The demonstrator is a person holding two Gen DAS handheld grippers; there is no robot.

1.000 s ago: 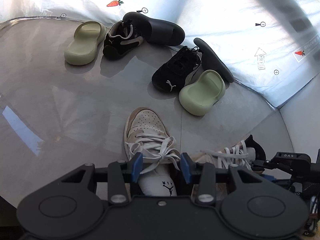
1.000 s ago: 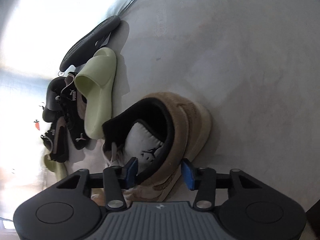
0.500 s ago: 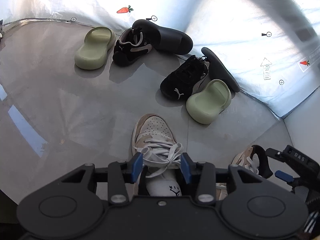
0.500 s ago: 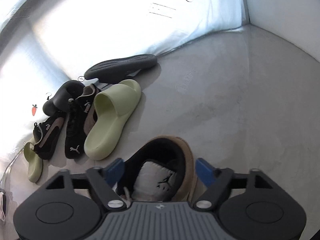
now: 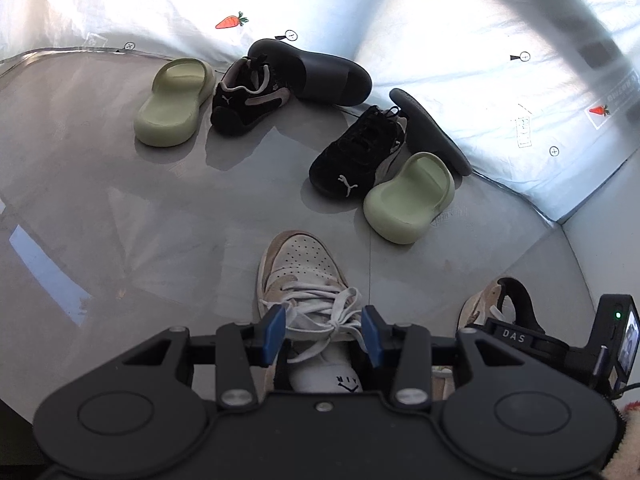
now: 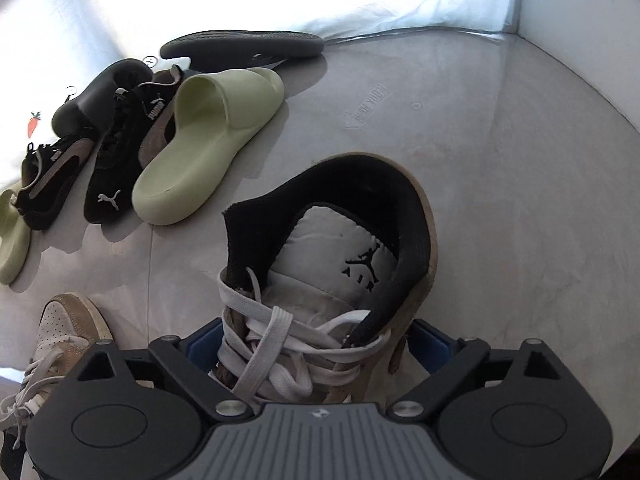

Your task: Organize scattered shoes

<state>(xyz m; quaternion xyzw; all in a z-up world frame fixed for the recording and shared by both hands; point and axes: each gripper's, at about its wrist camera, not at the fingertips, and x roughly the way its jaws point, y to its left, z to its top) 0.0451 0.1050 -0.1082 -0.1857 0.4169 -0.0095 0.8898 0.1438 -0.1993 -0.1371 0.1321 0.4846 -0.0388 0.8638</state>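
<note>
Now that our right tool (image 6: 316, 344) has let go and stands wide around the second tan Jordan sneaker (image 6: 332, 264) on the floor (image 6: 500, 184), while our left tool (image 5: 323, 334) clamps its mate (image 5: 298, 276) just beside, this pair looks nearly set.

Bare floor (image 5: 100, 220) fills the left of the left view; slides and sneakers (image 5: 356, 160) crowd the upper middle along the sheet (image 5: 460, 32).

slides (image 5: 172, 108): pale green | sneakers (image 5: 360, 156): black | floor (image 5: 120, 208): grey
</note>
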